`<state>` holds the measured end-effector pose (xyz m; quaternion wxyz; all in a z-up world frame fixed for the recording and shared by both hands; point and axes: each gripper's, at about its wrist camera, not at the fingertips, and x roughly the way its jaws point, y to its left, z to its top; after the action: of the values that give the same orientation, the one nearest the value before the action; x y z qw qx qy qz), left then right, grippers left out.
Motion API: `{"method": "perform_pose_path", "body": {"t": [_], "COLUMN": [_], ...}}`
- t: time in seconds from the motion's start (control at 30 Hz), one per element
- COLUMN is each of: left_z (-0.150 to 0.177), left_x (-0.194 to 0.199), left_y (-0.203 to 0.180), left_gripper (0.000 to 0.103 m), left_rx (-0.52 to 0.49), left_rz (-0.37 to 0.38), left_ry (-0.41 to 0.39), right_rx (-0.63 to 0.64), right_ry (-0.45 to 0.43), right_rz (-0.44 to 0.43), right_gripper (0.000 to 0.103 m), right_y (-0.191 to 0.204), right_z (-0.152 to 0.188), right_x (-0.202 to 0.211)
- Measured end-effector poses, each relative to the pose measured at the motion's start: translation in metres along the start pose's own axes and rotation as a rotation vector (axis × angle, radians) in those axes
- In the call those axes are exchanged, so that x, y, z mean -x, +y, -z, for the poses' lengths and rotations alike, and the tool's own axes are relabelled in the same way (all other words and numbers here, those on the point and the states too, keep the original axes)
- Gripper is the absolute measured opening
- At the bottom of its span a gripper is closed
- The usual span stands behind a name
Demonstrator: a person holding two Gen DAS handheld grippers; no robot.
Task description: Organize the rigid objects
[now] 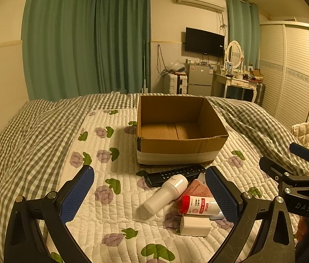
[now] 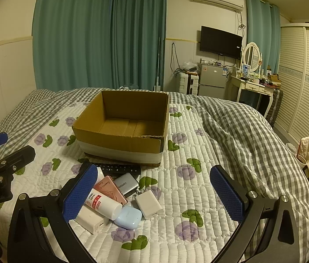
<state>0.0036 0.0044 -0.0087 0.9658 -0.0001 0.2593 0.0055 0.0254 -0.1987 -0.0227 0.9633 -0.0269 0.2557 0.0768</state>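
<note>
Home bedroom, quilted bed (image 1: pixel 115 199), green curtains (image 1: pixel 84 41), wall television (image 1: pixel 204 42), louvred wardrobe (image 1: pixel 290 70), dressing table (image 1: pixel 237 82)

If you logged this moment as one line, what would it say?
stage: start | left gripper: open, empty | right gripper: open, empty | cardboard box: empty | small items: piled on bed before box

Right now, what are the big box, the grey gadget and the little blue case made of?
The box looks like brown cardboard: matte, with a torn, ragged rim. The grey gadget seems brushed metal or metal-look plastic, with a soft sheen. The blue case looks like smooth, glossy plastic with rounded edges.
</note>
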Motion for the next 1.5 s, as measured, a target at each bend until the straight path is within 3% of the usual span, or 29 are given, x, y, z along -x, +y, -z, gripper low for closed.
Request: {"method": "perform_pose_path", "body": {"t": [0.2, 0.33, 0.57, 0.77, 0.83, 1.2, 1.37, 1.5], "left_z": [0.006, 0.024, 0.070, 0.089, 0.088, 0.058, 0.044, 0.041], "left_x": [-0.009, -0.033, -0.075, -0.097, -0.096, -0.067, -0.062, -0.065], "left_y": [-0.006, -0.020, -0.055, -0.069, -0.066, -0.029, -0.010, -0.003], "left_gripper": [0.103, 0.103, 0.100, 0.064, 0.052, 0.050, 0.050, 0.050], "left_rx": [-0.001, -0.008, -0.021, -0.065, -0.055, 0.007, 0.027, 0.026], "left_rz": [-0.001, 0.026, 0.146, 0.155, 0.171, 0.141, 0.113, 0.084], "left_ry": [0.053, 0.178, 0.413, 0.514, 0.510, 0.402, 0.353, 0.344], "right_rx": [0.000, -0.009, -0.068, -0.057, -0.045, 0.042, 0.073, 0.092], "right_ry": [0.021, 0.097, 0.256, 0.342, 0.362, 0.430, 0.491, 0.541], "right_rz": [0.003, 0.031, 0.050, 0.040, 0.034, -0.002, -0.073, -0.109], "right_gripper": [0.103, 0.103, 0.103, 0.103, 0.103, 0.101, 0.088, 0.069], "right_y": [-0.004, -0.012, -0.037, -0.036, -0.033, -0.005, 0.016, 0.029], "right_z": [0.000, 0.007, 0.028, 0.043, 0.047, 0.058, 0.069, 0.077], "right_x": [-0.004, -0.017, -0.046, -0.063, -0.068, -0.083, -0.100, -0.116]}}
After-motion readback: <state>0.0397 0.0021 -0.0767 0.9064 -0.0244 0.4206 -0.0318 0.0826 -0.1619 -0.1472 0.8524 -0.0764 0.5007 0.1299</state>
